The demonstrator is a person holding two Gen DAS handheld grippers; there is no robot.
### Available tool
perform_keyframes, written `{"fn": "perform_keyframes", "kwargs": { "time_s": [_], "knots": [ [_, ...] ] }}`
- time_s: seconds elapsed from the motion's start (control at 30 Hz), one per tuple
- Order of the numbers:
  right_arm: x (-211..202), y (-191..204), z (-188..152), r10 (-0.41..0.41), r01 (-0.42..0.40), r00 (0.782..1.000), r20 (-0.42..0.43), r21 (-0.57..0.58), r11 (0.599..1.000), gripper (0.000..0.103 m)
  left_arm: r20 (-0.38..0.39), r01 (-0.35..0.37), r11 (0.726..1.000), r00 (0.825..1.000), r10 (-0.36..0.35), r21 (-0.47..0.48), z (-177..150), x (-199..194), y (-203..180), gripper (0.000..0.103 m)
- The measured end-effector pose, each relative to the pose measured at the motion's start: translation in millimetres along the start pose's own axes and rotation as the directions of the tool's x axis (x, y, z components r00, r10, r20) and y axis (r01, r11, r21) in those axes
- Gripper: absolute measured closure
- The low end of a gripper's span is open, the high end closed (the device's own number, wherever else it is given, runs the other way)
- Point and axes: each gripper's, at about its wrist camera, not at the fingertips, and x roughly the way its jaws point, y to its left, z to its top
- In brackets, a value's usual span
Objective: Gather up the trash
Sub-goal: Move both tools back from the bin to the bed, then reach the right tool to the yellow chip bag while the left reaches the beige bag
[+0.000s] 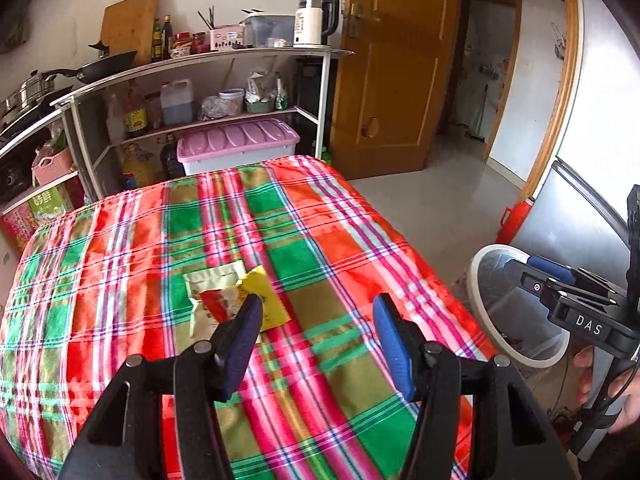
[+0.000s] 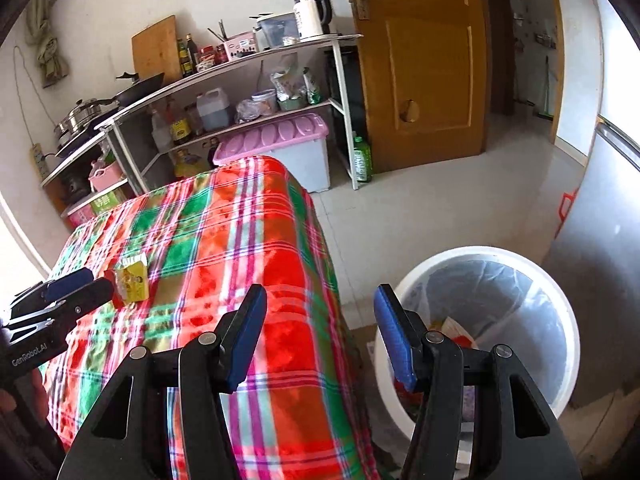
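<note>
Snack wrappers lie on the plaid tablecloth (image 1: 120,280): a yellow wrapper (image 1: 268,300), a red-and-white one (image 1: 218,304) and a cream packet (image 1: 212,278). My left gripper (image 1: 316,320) is open, its left finger just in front of the wrappers. In the right wrist view the yellow wrapper (image 2: 132,280) sits beside the left gripper's fingers (image 2: 80,288). My right gripper (image 2: 320,320) is open and empty, above the table's right edge and the white trash bin (image 2: 560,300), which holds some wrappers (image 2: 452,330). The bin also shows in the left wrist view (image 1: 480,276).
A shelf unit (image 1: 200,64) with pans, bottles and a kettle (image 1: 314,20) stands behind the table. A pink-lidded storage box (image 1: 240,144) sits under it. A wooden door (image 1: 396,60) is at the back. A grey fridge (image 1: 580,200) stands at right beside the bin.
</note>
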Motion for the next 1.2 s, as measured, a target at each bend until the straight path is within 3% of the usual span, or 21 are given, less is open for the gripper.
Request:
{"fn": "perform_keyframes", "kwargs": {
  "time_s": [0.57, 0.93, 1.2],
  "knots": [
    [50, 127, 13, 0.152, -0.165, 0.986, -0.074, -0.228, 0.959, 0.046, -0.014, -0.142, 0.979, 0.99, 0.142, -0.148, -15, -6, 108, 0.041],
    [99, 179, 8, 0.265, -0.307, 0.945, -0.19, -0.249, 0.919, 0.046, -0.03, -0.146, 0.972, 0.989, 0.143, -0.186, -22, -2, 135, 0.041],
    [131, 195, 2, 0.23, -0.293, 0.941, -0.247, -0.261, 0.92, 0.046, -0.058, -0.116, 0.977, 0.993, 0.108, -0.181, -24, 12, 136, 0.041]
  ]
}}
